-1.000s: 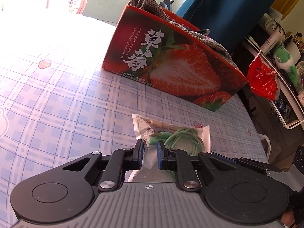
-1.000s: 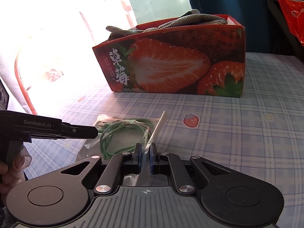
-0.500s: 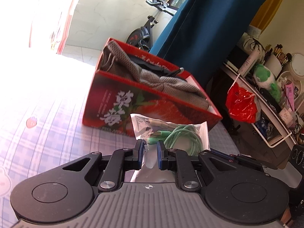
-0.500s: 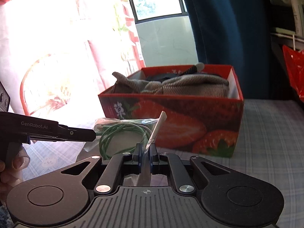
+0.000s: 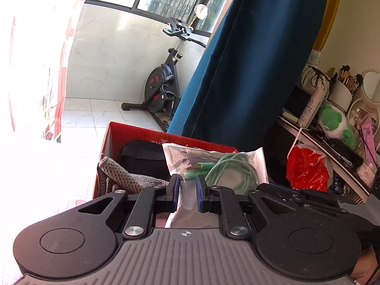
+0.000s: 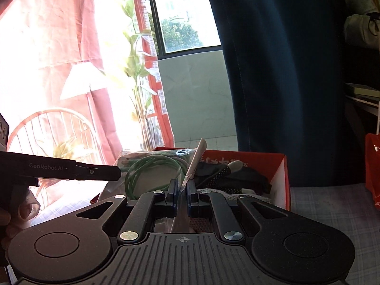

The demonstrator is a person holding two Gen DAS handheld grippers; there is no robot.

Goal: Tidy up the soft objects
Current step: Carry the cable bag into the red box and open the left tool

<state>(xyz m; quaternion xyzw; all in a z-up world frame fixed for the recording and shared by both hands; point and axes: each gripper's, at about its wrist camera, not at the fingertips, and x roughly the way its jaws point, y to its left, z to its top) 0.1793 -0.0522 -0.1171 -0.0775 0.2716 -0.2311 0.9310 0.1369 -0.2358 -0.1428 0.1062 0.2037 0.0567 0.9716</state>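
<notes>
together both grippers' fingers pinch the cable bag above the box.

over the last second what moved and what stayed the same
Both grippers lifted the clear bag of green cable off the checked tablecloth and carried it up over the open strawberry box. Nothing was released: the left gripper and right gripper stay clamped on the bag's edges. The box keeps its grey mesh fabric and black items inside.

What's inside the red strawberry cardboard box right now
Inside the red strawberry cardboard box lie a grey mesh cloth and a black soft pouch. The clear bag of green cable, held above, hides the rest.
</notes>
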